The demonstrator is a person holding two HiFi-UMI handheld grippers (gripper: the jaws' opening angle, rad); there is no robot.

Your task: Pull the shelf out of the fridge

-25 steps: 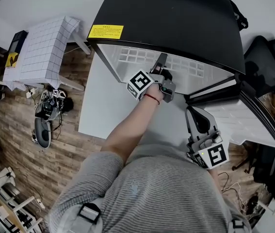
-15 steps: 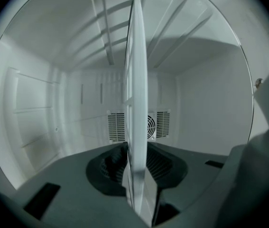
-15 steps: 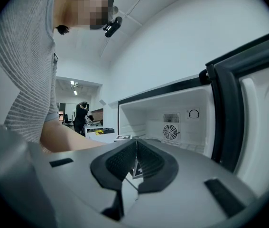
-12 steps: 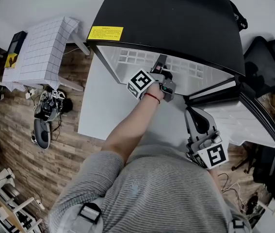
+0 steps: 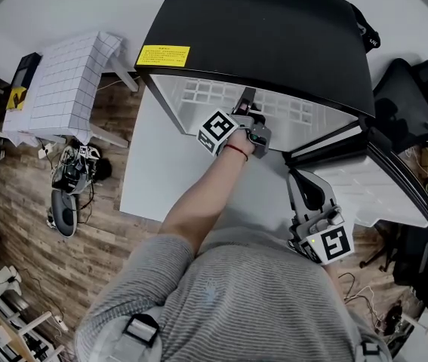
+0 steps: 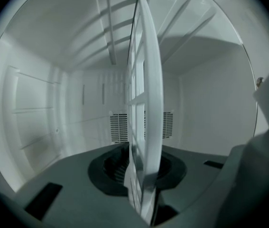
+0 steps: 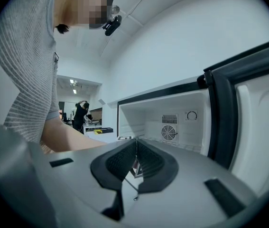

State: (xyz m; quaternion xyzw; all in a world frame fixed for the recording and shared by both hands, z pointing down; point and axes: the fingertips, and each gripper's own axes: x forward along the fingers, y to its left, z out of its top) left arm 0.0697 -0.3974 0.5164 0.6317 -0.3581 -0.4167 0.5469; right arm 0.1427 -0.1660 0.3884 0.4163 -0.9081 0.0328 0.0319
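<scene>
Squarely at the top of the head view stands a boxy fridge with a black top and a white inside (image 5: 274, 36). Its black-framed door with a white moulded lining (image 5: 380, 179) hangs open on the right. To the left of the fridge a white cloth with a grid pattern (image 5: 66, 81) lies draped over a table, above a brown wooden plank floor (image 5: 17, 202). A person in a grey striped top (image 5: 221, 300) fills the bottom of that view, with the left arm stretched out toward the fridge.

The white plastic grid shelf (image 5: 206, 93) lies inside the fridge, with its front edge at the opening. The left gripper (image 5: 246, 98) reaches in over that edge. In the left gripper view the gripper (image 6: 143, 175) is rolled onto its side, so the shelf (image 6: 146, 103) appears as an upright slab running away toward the back wall. The jaws have just been closing, the shelf's front bar lies between them, and the dark pads sit against it on both sides.

The right gripper (image 5: 298, 173) is held low beside the open door, well apart from the shelf. In its own view the right gripper (image 7: 135, 151) has its jaws together with nothing between them, and it points toward the fridge's opening.

A round white fan grille (image 7: 168, 132) sits on the fridge's back wall. A yellow rectangular label (image 5: 163, 55) is stuck at the front left corner of the black top.
</scene>
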